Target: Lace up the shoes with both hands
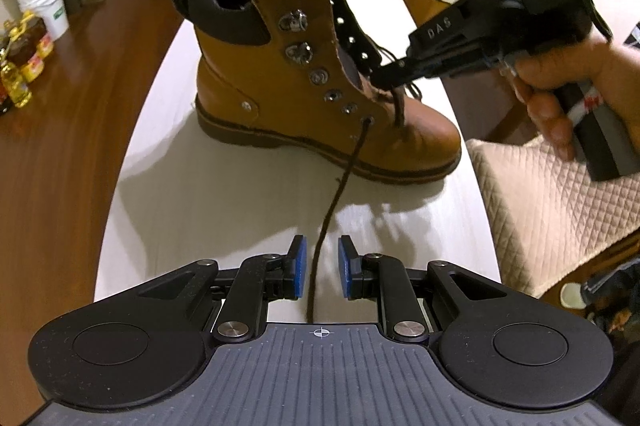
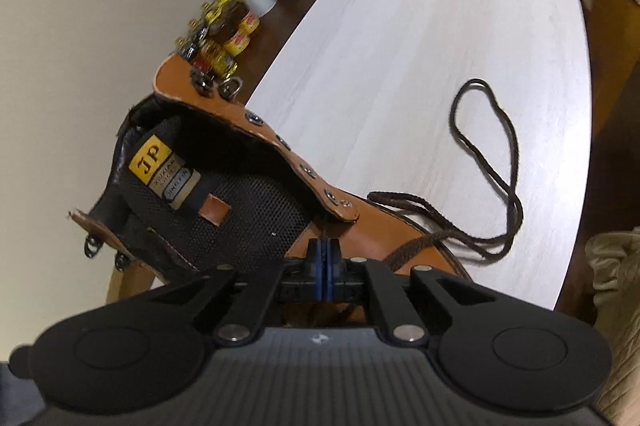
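A: Item one, nearest?
B: Left gripper (image 1: pixel 322 268), pads apart, the lace (image 1: pixel 344 178) running slack between them, ungripped.
A: Handling?
B: Thin, limp cord (likely slipping); I'd be pinching near its tip.
A: Beyond?
B: Boot (image 1: pixel 320 74), stiff leather, probably heavy, standing on the table (image 1: pixel 200 194). Right gripper (image 2: pixel 323 260) is hovering clenched at the tongue; nothing seen between its pads.

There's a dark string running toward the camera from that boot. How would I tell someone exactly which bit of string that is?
Start at the white table and find the tan boot standing on it. From the lowest eyelet on the boot's near side, a dark brown lace runs down across the table. Unlike the laces bunched over the boot's front, this strand runs alone and passes between two blue-padded fingers.
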Demonstrator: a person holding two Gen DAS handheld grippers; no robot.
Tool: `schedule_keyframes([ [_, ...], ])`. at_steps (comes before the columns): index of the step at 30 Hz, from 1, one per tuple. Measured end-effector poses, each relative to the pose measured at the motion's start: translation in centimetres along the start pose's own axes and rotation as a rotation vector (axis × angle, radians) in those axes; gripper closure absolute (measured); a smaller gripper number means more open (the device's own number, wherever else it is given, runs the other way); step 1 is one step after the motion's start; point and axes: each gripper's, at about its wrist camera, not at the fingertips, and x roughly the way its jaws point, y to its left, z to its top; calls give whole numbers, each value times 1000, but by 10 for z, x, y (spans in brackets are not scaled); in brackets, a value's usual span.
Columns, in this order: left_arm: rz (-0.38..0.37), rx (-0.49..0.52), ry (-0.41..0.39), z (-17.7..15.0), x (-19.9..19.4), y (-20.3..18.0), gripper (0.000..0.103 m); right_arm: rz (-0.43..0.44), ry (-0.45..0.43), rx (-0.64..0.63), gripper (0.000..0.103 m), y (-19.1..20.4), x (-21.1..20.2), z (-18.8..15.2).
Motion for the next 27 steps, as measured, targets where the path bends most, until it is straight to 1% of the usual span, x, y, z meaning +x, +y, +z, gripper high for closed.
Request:
schedule_keyframes([
  [2,2,-3,1,0,0,1,85,-1,-49,74,100,-1,-3,-8],
  [5,6,-8,9,-1,1,3,85,9,-106,144,100,-2,-9,-12],
  [10,8,-7,12,-3,1,3,85,1,-161,215,100,-4,-12,-15],
  [12,5,-2,14,-3,1,2,85,-7,-178,222,100,-5,-13,-16],
  [17,-1,14,19,-3,2,-2,85,-10,-196,242,100,-10,-17,-20],
  [23,-8,33,26,-3,3,-4,85,-4,-185,279,100,-11,-13,-27],
  [27,1,38,30,-4,2,-1,85,8,-169,301,100,-11,-5,-27],
])
